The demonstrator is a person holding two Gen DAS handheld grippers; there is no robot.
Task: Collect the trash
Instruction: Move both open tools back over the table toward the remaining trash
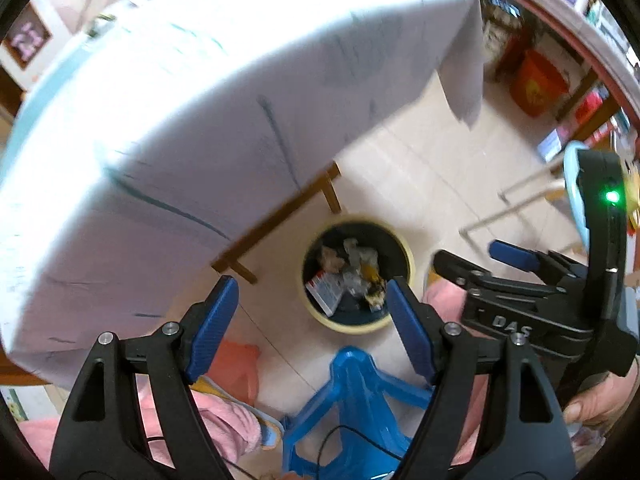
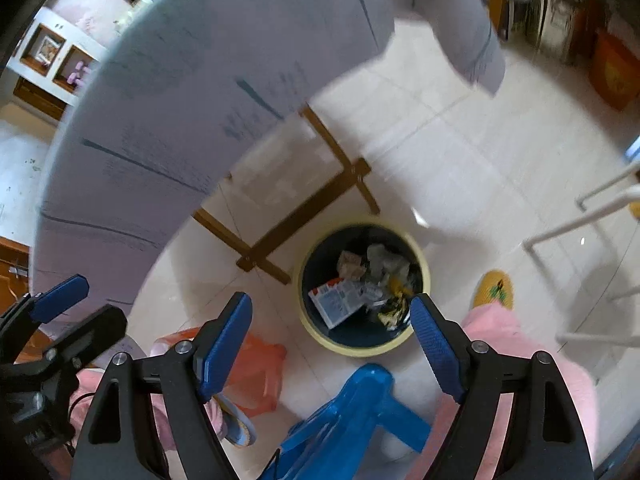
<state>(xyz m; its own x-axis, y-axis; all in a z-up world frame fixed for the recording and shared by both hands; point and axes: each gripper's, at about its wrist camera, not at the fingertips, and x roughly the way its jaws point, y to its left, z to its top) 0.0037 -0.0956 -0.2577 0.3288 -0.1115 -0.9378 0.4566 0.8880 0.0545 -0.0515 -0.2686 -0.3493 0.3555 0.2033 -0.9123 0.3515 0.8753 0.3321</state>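
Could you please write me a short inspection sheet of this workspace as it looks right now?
Surface: pale tiled floor; table under a light grey cloth.
Job's things: round yellow-rimmed dark bin holding crumpled wrappers and a printed red-and-white packet.
Clutter: blue plastic stool, orange plastic bag, yellow slipper.
Grippers: left tongs open, empty; right tongs open, empty.
Cables: thin black cable across the stool.
Surroundings: red bucket, white rack.
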